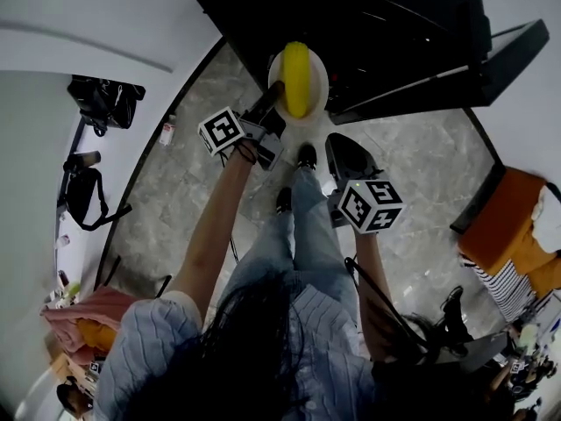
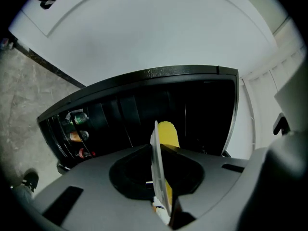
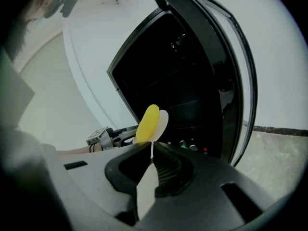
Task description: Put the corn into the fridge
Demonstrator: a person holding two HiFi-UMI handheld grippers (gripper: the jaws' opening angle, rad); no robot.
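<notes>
Left gripper view is showing the left gripper [image 2: 158,153] clamping the rim of a white plate [image 2: 155,170], which is sitting edge-on between the jaws and rising just past their tips. The corn [image 2: 168,133] is lying on that plate, just beyond the jaws and a little to the right of the plate's edge, with its long axis running forward along the gripper's own line towards the dark opening ahead. Seen from the head, the cob is resting across the middle of the plate and pointing away from the person, its far end reaching into the black mouth of the fridge [image 1: 368,24]. The right gripper [image 3: 152,146] is hanging lower and nearer the person's legs, its jaws drawn together with nothing between them, so the left hand is the one carrying the load and is clearly the nearer to the opening. The fridge door [image 3: 233,85] is standing open on the right side, and a few bottles [image 2: 77,124] are showing on a lower shelf. Judging from this, the coming move is turning on a straight push forward: the corn is already leading, lengthwise, and the plate is needing to stay level as it is going in. The floor [image 1: 412,156] below is grey stone tile.
</notes>
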